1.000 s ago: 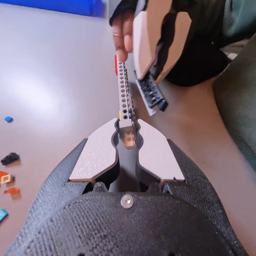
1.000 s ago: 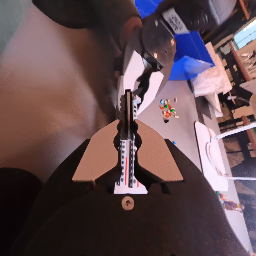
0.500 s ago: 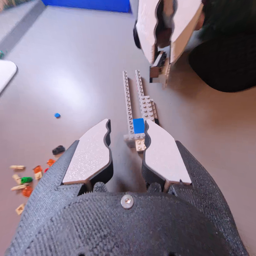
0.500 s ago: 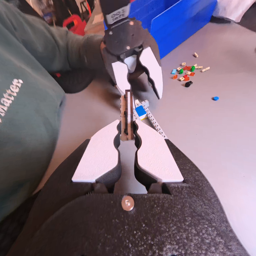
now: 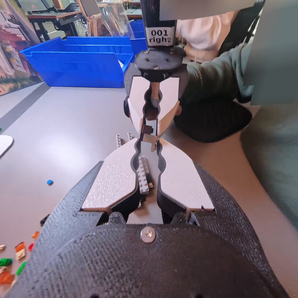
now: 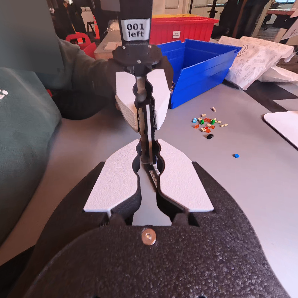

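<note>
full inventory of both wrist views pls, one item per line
Brick assembly: 1, black/grey/tan, clamped between both grippers above the table.
Long grey studded assembly: 1, lying on the table under the left gripper.
Loose small pieces: a cluster, orange/green/tan/red/black/blue.
Blue round stud: 1, alone on the table.
Blue bins: 2.
Red bin: 1, background.
White board: 1, table edge.
Table: grey.
Left gripper, right gripper: both closed on the brick assembly.

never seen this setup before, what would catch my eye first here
The two claws meet tip to tip at the centre, both closed on one slim black, grey and tan brick assembly held above the grey table. A big blue bin sits behind, and a bright scatter of small pieces lies to its right.
</note>
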`<state>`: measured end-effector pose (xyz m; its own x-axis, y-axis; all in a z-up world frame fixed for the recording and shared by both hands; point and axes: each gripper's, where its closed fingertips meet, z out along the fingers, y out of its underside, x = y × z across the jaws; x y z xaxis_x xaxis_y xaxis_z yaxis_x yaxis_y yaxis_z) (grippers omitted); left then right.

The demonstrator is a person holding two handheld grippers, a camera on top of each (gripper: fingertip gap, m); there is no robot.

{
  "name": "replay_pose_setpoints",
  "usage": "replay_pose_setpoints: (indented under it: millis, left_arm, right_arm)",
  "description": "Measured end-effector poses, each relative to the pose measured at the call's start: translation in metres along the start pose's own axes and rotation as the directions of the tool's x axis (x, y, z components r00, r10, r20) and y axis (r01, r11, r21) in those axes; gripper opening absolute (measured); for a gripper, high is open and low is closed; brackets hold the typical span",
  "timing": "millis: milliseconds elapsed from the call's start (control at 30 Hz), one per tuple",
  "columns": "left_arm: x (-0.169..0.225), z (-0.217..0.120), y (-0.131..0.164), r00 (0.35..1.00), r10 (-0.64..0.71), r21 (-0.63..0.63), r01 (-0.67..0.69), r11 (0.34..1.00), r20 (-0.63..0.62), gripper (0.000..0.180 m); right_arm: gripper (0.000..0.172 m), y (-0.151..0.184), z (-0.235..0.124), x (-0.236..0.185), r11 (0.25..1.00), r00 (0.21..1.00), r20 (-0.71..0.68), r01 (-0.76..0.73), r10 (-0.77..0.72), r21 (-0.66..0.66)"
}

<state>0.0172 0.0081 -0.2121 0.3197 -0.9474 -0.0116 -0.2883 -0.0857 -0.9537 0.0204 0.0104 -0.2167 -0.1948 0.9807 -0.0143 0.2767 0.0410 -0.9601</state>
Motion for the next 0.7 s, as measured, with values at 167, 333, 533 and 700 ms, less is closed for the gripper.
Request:
replay_pose_setpoints:
  millis: [167, 333, 533, 700]
  left_arm:
    - [0.005, 0.006, 0.012, 0.982, 0.185, -0.125, -0.178, 0.976, 0.046, 0.019]
    - [0.007, 0.016, 0.024, 0.952, 0.299, -0.255, -0.274, 0.927, 0.063, 0.019]
    - [0.003, 0.017, 0.033, 0.946, 0.312, -0.349, -0.266, 0.898, 0.082, 0.019]
    - [0.003, 0.017, 0.038, 0.952, 0.297, -0.374, -0.248, 0.894, 0.078, 0.019]
  right_arm:
    - [0.019, 0.0, 0.002, -0.004, 0.997, 0.997, -0.022, 0.075, -0.076, -0.034]
    - [0.019, -0.006, 0.007, -0.012, 0.978, 0.98, -0.052, 0.187, -0.192, -0.092]
    - [0.015, 0.003, 0.013, -0.012, 0.942, 0.952, -0.098, 0.267, -0.291, -0.203]
    - [0.013, 0.0, 0.014, -0.014, 0.933, 0.941, -0.113, 0.293, -0.32, -0.209]
